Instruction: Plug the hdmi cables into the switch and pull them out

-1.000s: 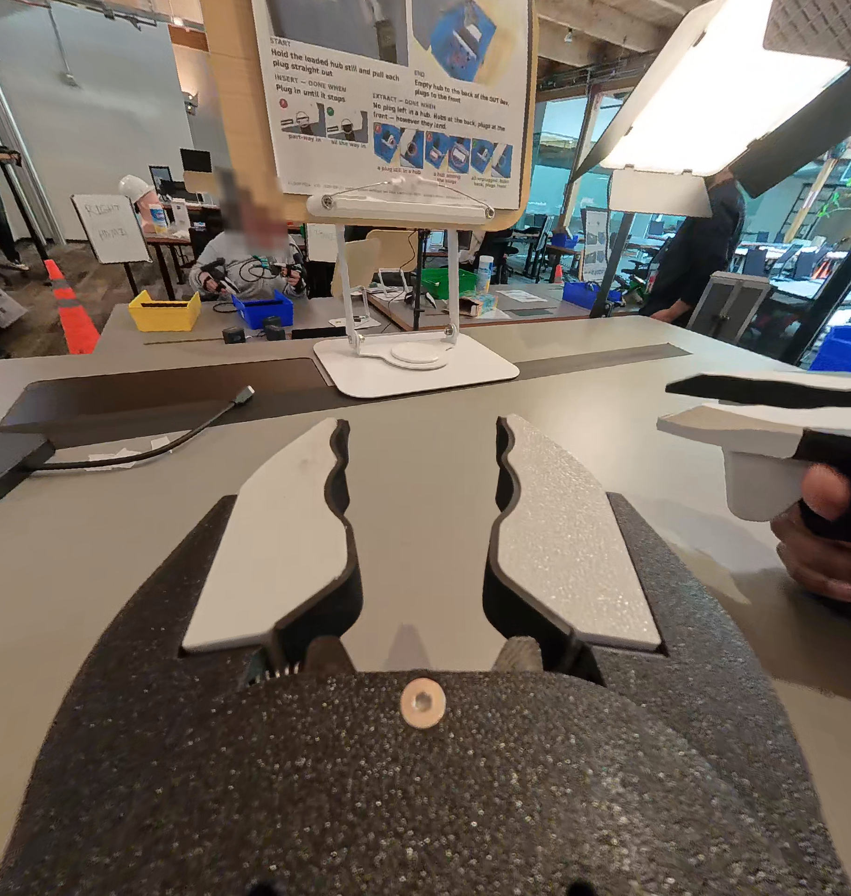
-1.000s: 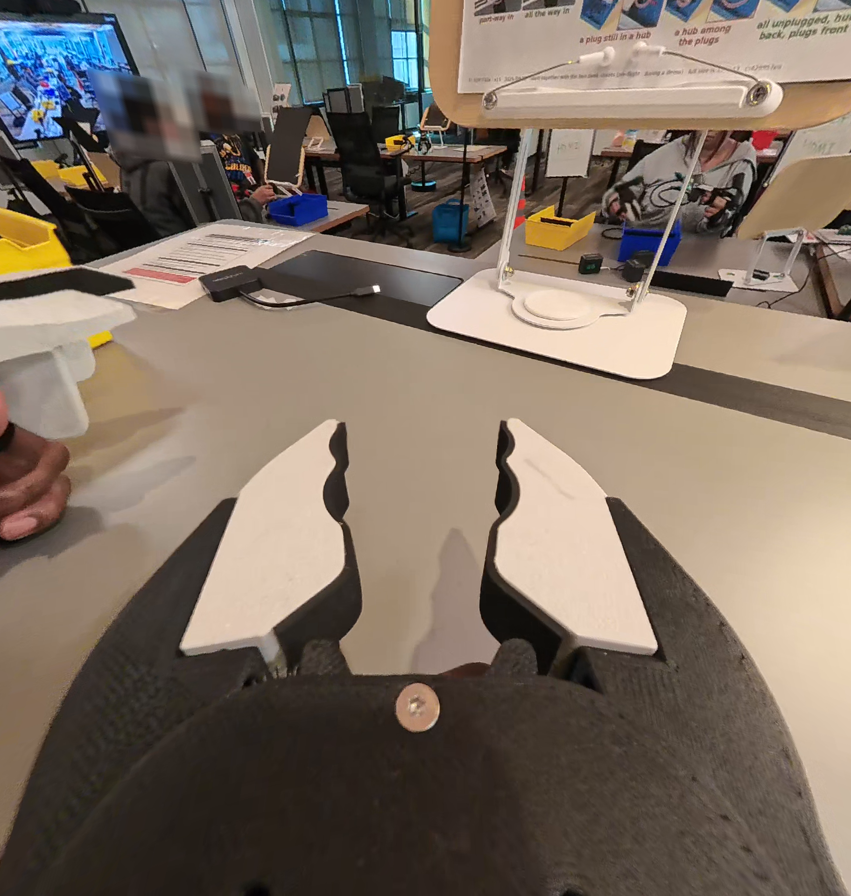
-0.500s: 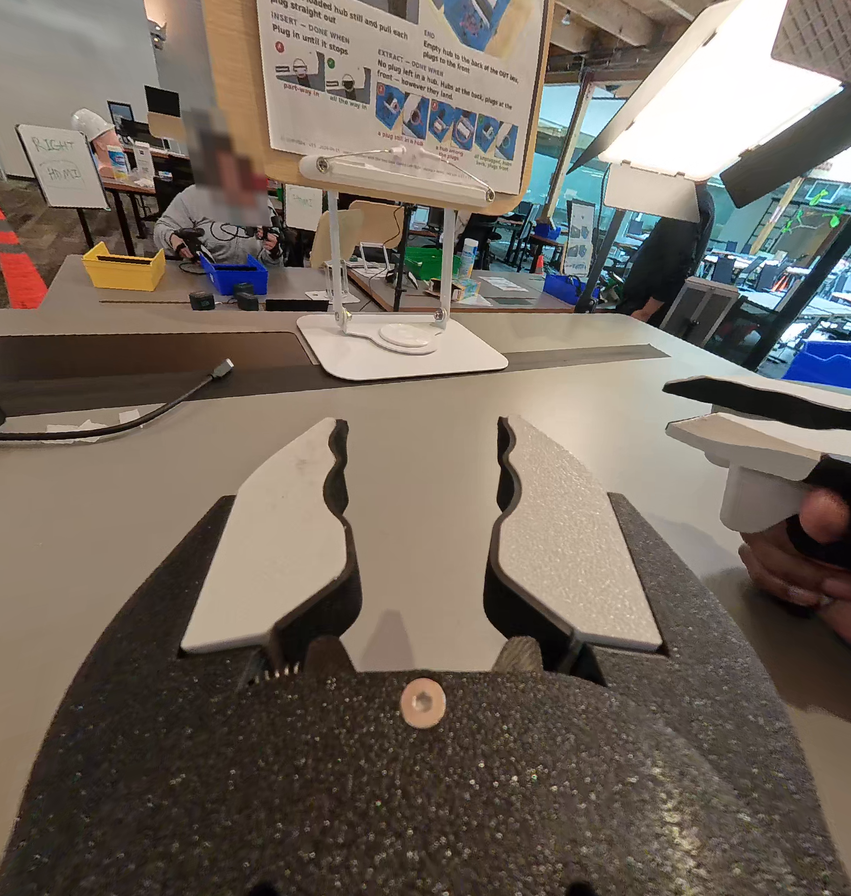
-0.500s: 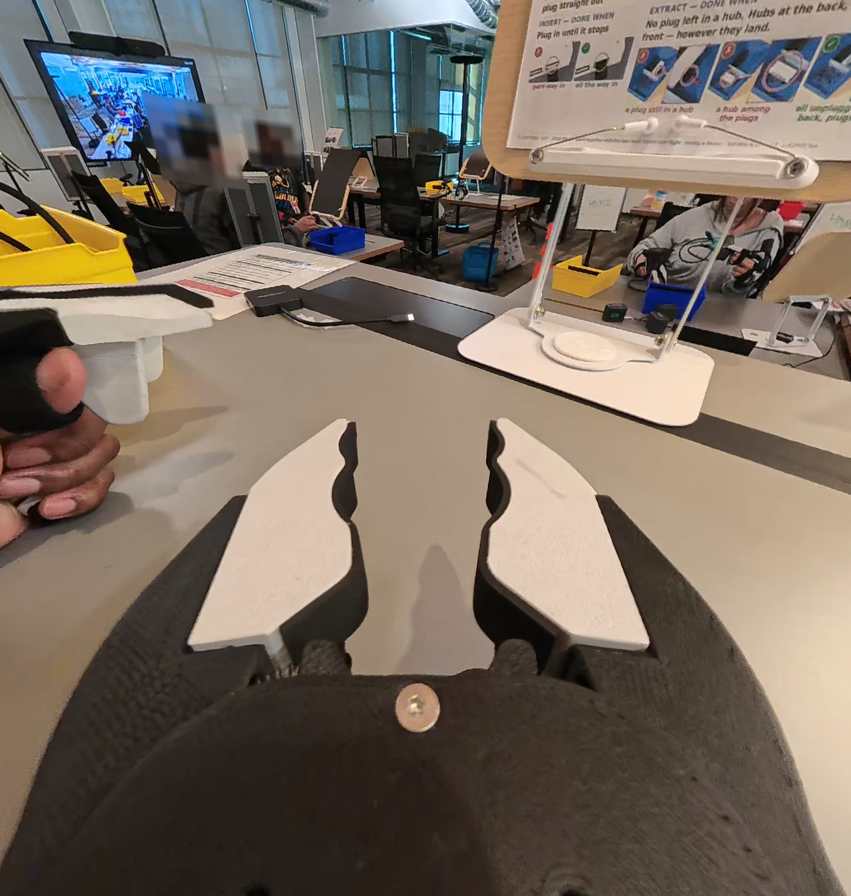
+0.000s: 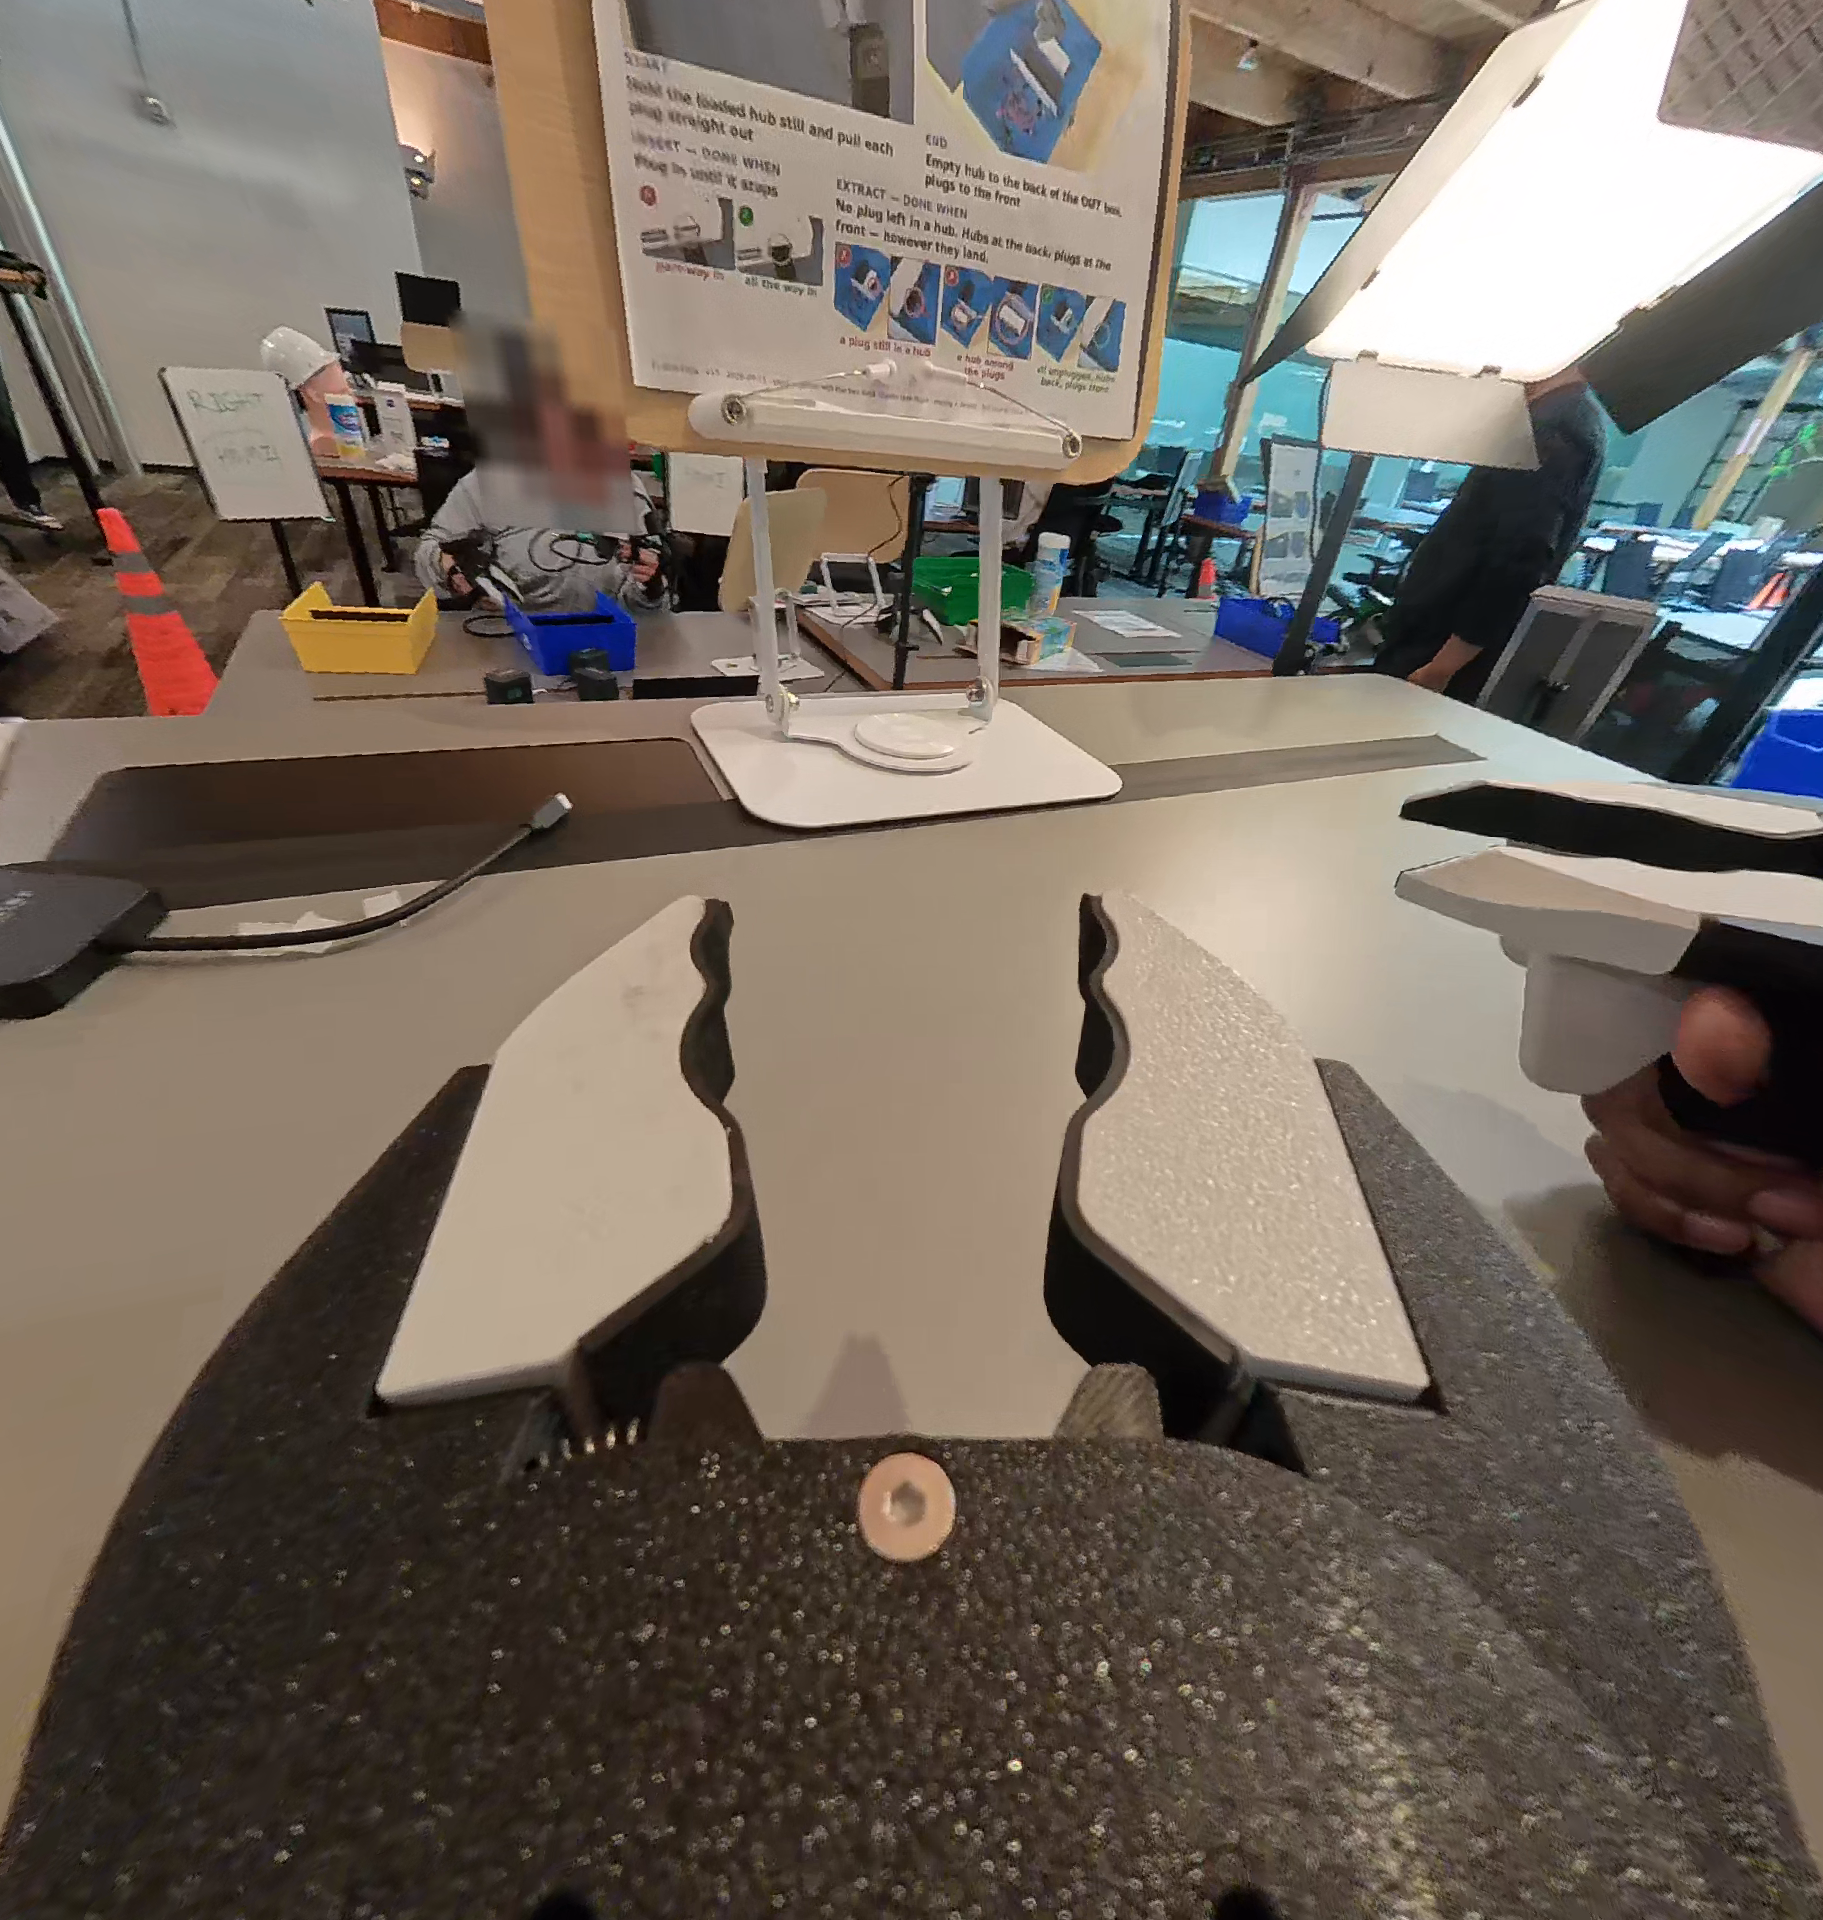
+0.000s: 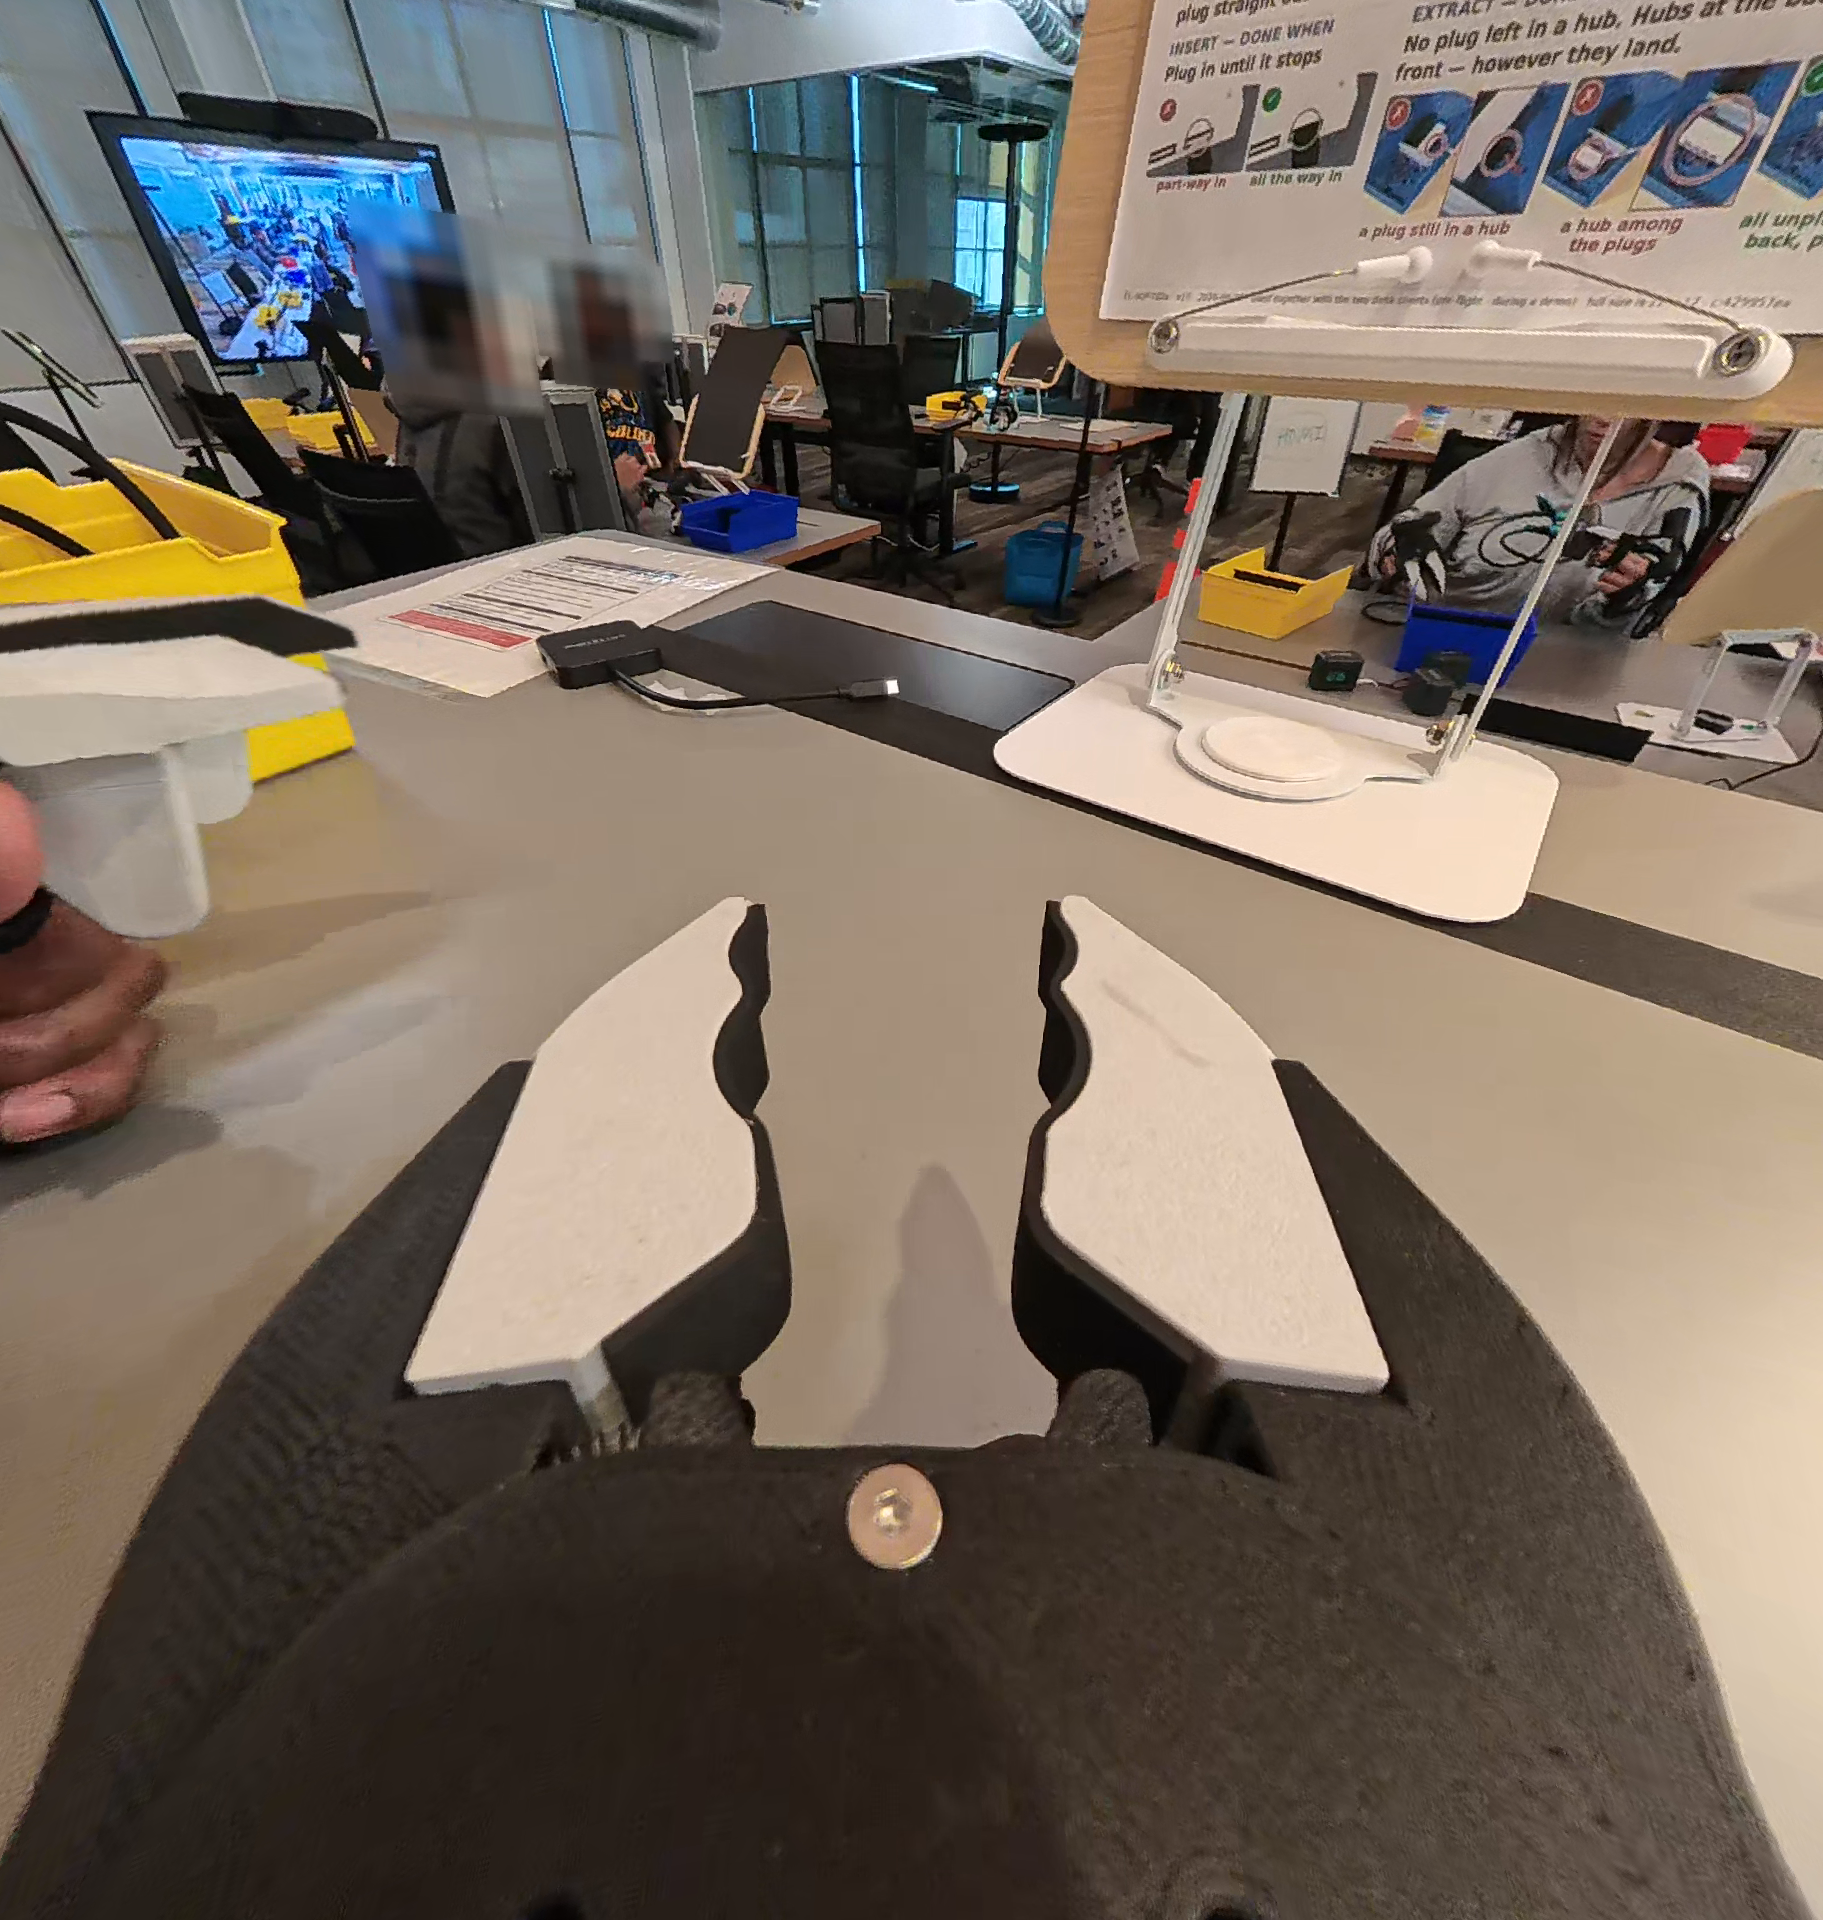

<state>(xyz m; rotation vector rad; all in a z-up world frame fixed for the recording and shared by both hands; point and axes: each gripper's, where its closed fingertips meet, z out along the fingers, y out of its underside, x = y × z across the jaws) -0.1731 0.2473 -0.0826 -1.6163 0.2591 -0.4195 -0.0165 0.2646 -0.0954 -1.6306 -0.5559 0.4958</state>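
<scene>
Both tongs empty, jaws apart over bare grey bench [image 5: 886,1039]. Left tongs [image 5: 902,914] spread wide, nothing between the pads; right tongs [image 6: 902,914] a bit narrower, also gripping nothing. Each is held in a hand [image 5: 1738,1195] seen at the other view's edge. Ahead: white stand base [image 5: 907,779] carrying an instruction board [image 5: 865,197], sitting on a dark strip [image 5: 367,800]. Black hub [image 5: 24,935] with its cable [image 5: 367,904] lies far left, plug end loose. Yellow bin [image 6: 107,561] beyond the left tongs, paper sheet [image 6: 554,603] beside the hub.
</scene>
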